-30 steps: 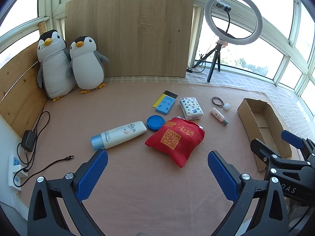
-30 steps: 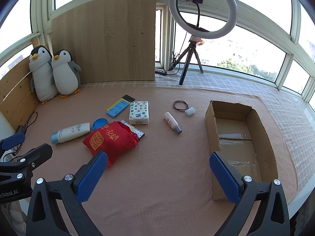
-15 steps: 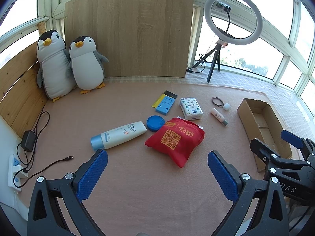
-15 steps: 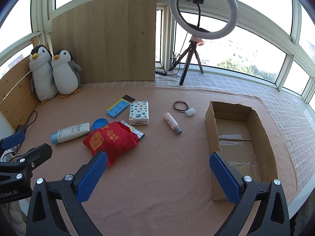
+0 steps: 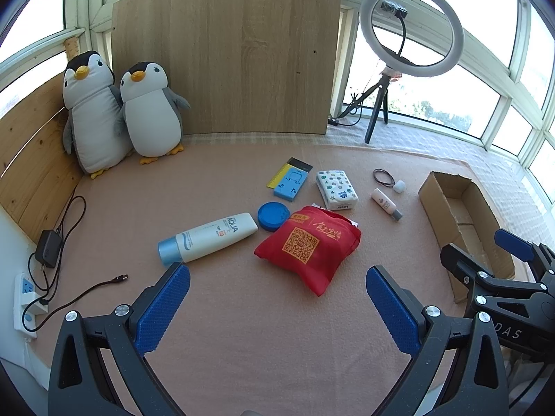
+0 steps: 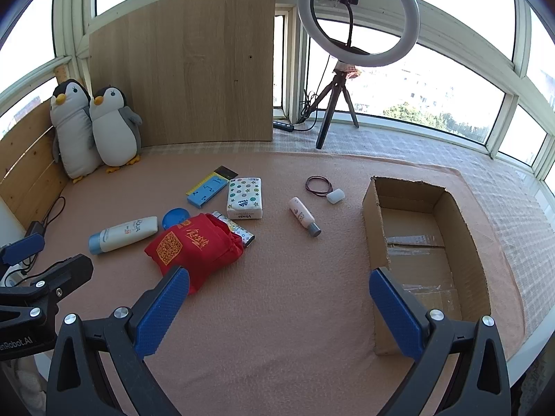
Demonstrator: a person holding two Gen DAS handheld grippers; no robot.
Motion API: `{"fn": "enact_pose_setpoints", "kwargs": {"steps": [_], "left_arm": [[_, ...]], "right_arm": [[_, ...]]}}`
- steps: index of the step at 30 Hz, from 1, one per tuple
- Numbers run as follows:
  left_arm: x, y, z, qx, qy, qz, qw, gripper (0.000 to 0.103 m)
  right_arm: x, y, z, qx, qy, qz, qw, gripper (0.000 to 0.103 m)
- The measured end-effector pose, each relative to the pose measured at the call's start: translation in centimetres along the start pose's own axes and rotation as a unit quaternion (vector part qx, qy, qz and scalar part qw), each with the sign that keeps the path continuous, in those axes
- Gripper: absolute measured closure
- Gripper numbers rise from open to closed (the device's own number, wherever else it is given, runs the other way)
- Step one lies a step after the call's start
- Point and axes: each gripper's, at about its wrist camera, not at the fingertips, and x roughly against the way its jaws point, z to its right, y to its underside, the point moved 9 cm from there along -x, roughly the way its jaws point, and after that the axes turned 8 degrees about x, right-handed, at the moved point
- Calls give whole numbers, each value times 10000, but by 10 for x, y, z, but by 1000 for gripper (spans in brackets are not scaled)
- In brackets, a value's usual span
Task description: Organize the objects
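Note:
On the pink mat lie a red pouch [image 5: 308,242] [image 6: 194,246], a white sunscreen tube [image 5: 210,237] [image 6: 123,234], a blue round lid [image 5: 273,211], a blue holder on a yellow ruler [image 5: 289,184], a patterned tissue pack [image 5: 336,189] [image 6: 244,197], a small white bottle [image 5: 385,204] [image 6: 305,216], a hair band [image 6: 317,184] and a white cap [image 6: 335,196]. An open cardboard box [image 6: 426,242] [image 5: 461,222] stands at the right. My left gripper [image 5: 277,286] hovers open, short of the pouch. My right gripper [image 6: 279,287] is open too, between pouch and box.
Two plush penguins [image 5: 121,114] lean in the back left corner against wooden boards. A ring light on a tripod [image 6: 347,52] stands behind the mat. A power strip, adapter and cable [image 5: 45,260] lie at the left edge. Windows surround the platform.

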Motion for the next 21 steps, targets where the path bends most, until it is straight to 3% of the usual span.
{"fn": "enact_pose_setpoints", "kwargs": {"steps": [21], "left_arm": [[-10,-2,-2,-31,32,-116,9999,0]], "right_arm": [[-7,2,4,-58,2,-70,10000,1]]}}
